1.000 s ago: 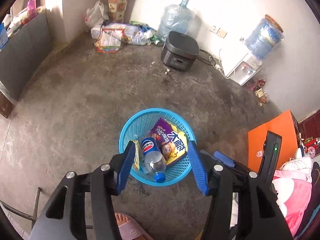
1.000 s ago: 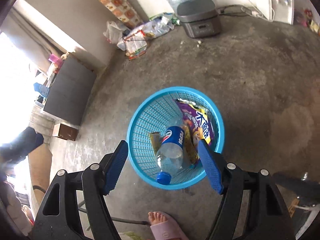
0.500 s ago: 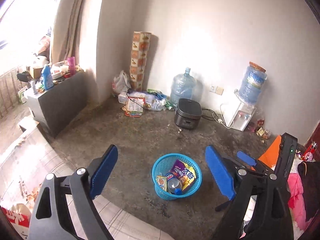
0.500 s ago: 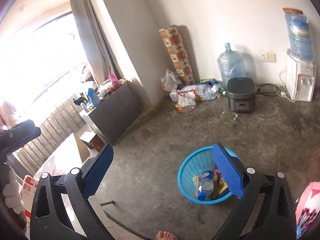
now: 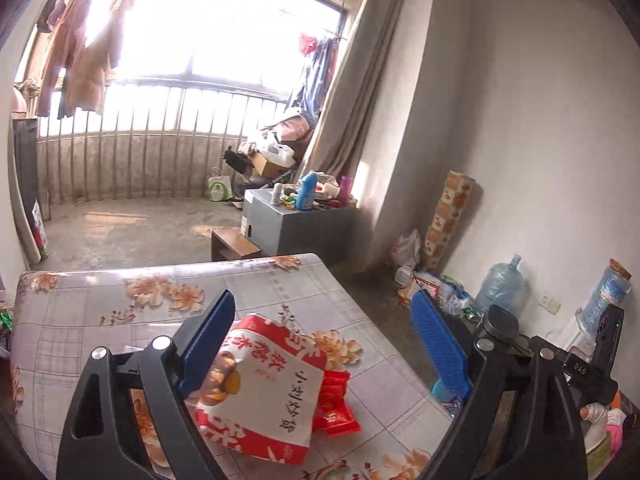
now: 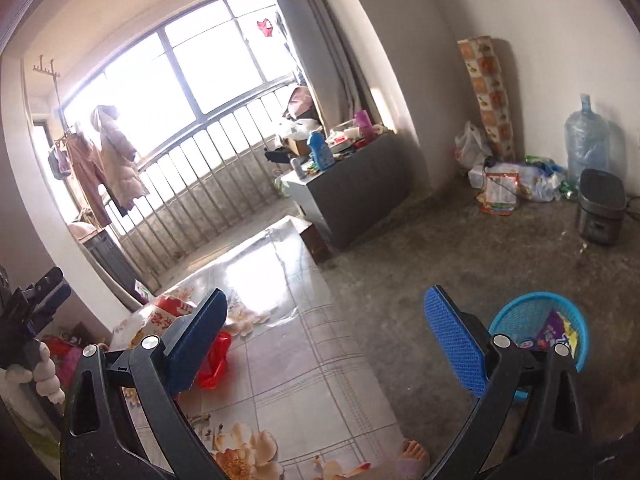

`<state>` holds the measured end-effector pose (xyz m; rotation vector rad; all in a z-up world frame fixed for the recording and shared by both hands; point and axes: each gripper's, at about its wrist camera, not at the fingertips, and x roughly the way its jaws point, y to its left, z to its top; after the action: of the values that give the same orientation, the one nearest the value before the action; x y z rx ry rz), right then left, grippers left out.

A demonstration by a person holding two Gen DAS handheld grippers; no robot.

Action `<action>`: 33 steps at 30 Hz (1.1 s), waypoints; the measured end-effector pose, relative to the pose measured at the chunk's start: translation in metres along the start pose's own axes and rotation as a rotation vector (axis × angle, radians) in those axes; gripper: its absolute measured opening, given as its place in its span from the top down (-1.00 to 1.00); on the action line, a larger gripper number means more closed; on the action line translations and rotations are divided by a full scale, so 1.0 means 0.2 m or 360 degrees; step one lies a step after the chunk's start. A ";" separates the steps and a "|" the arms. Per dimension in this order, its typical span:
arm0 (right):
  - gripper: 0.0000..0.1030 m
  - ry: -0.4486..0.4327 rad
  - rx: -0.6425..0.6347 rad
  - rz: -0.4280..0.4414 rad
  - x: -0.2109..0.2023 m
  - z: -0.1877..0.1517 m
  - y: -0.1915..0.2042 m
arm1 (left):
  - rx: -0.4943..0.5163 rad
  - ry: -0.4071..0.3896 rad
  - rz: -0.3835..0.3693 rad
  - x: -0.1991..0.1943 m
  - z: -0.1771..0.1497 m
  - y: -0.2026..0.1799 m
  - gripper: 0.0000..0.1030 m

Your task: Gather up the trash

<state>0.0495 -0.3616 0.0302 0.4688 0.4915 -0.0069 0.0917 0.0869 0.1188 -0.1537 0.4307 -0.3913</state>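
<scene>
While both grippers hang above the table (image 5: 100,312) with nothing between their fingers, the trash that remains lies on its flowered cloth. The left gripper (image 5: 320,344) is spread wide, its blue pads well apart; its jaws have just been opening, and they are empty. Under it, towards the table's near edge, lies a red-and-white snack bag (image 5: 264,392), flat on the cloth, with a small red wrapper (image 5: 334,404) touching its right side and partly tucked beneath it. The left pad stands in front of the bag's upper left corner in the picture, but does not press on it.

The right gripper (image 6: 324,332) is likewise spread wide and empty, its jaws also just having been opening. In its view the bag (image 6: 168,314) and the red wrapper (image 6: 214,360) sit by the table's left side, half hidden behind the left finger. A gloved hand (image 6: 44,376) holding the other gripper shows at the left edge of that view.

Off the table's right edge, on the concrete floor (image 6: 460,248), stands the blue basket (image 6: 516,316), with a purple packet (image 6: 554,334) inside it. A sandalled foot (image 6: 412,454) shows on the floor beside the table's near corner.
</scene>
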 end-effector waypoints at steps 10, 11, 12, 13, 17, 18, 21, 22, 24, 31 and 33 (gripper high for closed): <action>-0.84 0.0370 0.0024 0.0337 0.38 -0.07 0.36 | -0.0281 0.0050 0.0249 -0.01 -0.14 0.55 -0.53; -0.82 0.0412 0.0036 0.0366 0.41 -0.09 0.39 | -0.0289 0.0085 0.0265 0.03 -0.15 0.59 -0.46; -0.80 0.0452 0.0044 0.0389 0.45 -0.10 0.42 | -0.0302 0.0126 0.0278 0.08 -0.15 0.63 -0.36; -0.80 0.0489 0.0055 0.0408 0.49 -0.11 0.46 | -0.0311 0.0165 0.0266 0.15 -0.15 0.67 -0.31; -0.77 0.0623 0.0128 0.0491 0.59 -0.17 0.58 | -0.0304 0.0345 0.0188 0.45 -0.09 0.85 -0.10; -0.76 0.0656 0.0157 0.0508 0.61 -0.19 0.61 | -0.0294 0.0395 0.0189 0.54 -0.07 0.89 -0.08; -0.74 0.0750 0.0256 0.0543 0.67 -0.22 0.63 | -0.0252 0.0569 0.0090 0.81 -0.04 0.95 -0.08; -0.74 0.0778 0.0283 0.0561 0.69 -0.24 0.63 | -0.0253 0.0648 0.0049 0.90 -0.04 0.96 -0.08; -0.74 0.0829 0.0321 0.0580 0.73 -0.25 0.64 | -0.0258 0.0760 0.0055 1.05 -0.07 0.96 -0.08; -0.69 0.0903 0.0404 0.0538 0.88 -0.27 0.65 | -0.0279 0.0947 0.0090 1.25 -0.26 1.00 -0.02; -0.67 0.0919 0.0410 0.0515 0.91 -0.29 0.65 | -0.0247 0.0957 0.0049 1.21 -0.30 0.94 0.04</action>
<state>0.1992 -0.2019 -0.0412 0.8050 0.9821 0.3897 0.3314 0.1587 -0.0682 -0.1788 1.0561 -0.3699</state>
